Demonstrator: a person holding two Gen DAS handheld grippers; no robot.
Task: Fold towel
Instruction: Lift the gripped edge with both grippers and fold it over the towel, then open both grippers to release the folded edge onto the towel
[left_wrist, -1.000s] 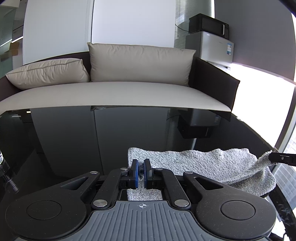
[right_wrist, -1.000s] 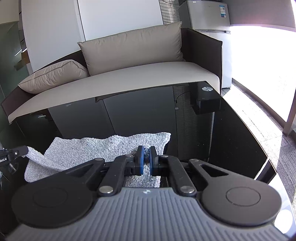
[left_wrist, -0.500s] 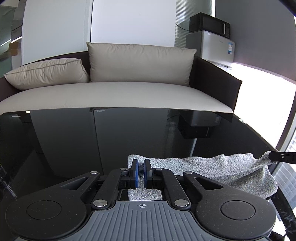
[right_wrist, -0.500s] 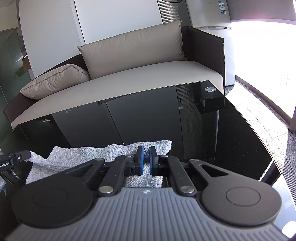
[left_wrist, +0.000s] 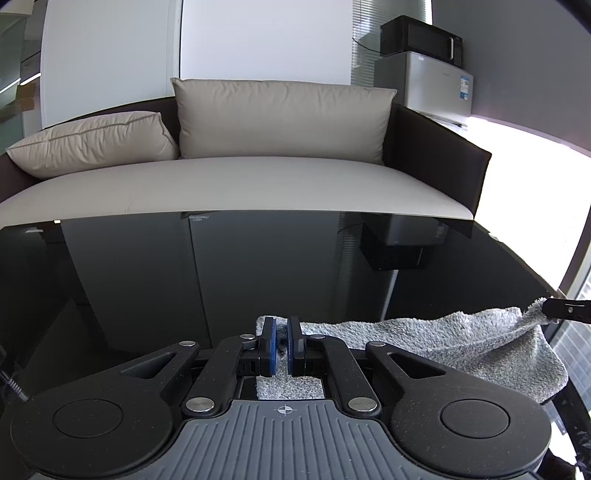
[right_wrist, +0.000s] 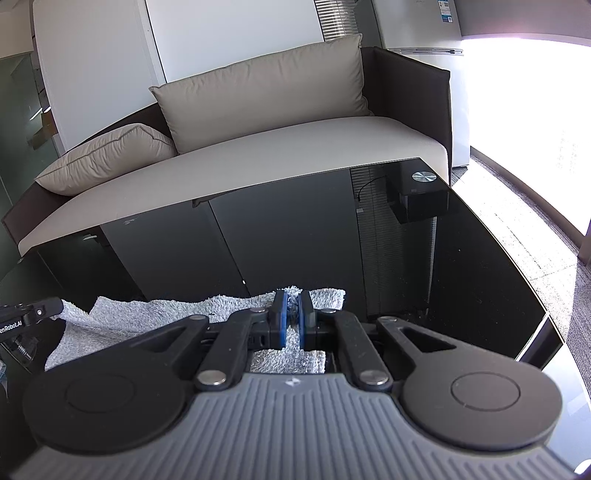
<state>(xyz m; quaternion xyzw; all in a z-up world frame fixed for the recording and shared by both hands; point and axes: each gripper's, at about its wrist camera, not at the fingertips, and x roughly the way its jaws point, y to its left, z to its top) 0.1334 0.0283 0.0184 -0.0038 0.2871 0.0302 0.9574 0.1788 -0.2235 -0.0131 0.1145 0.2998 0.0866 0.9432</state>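
A grey terry towel (left_wrist: 443, 339) hangs stretched between both grippers just above the black glass table (left_wrist: 258, 266). My left gripper (left_wrist: 281, 334) is shut on the towel's left corner, cloth pinched between its blue pads. In the right wrist view my right gripper (right_wrist: 291, 308) is shut on the other corner of the towel (right_wrist: 155, 314). Each view shows the other gripper's black fingertip at its edge, holding the far corner. The towel sags in the middle and its lower part is hidden behind the gripper bodies.
A beige sofa (left_wrist: 236, 181) with two cushions stands right behind the table's far edge. A small fridge (left_wrist: 424, 81) with a microwave on it stands at the back right. The table's right edge (right_wrist: 517, 280) drops off to carpeted floor.
Both grippers have drawn back toward the near side with the towel held taut. Less of the towel shows ahead of the fingers, and its far edge lies closer to them.
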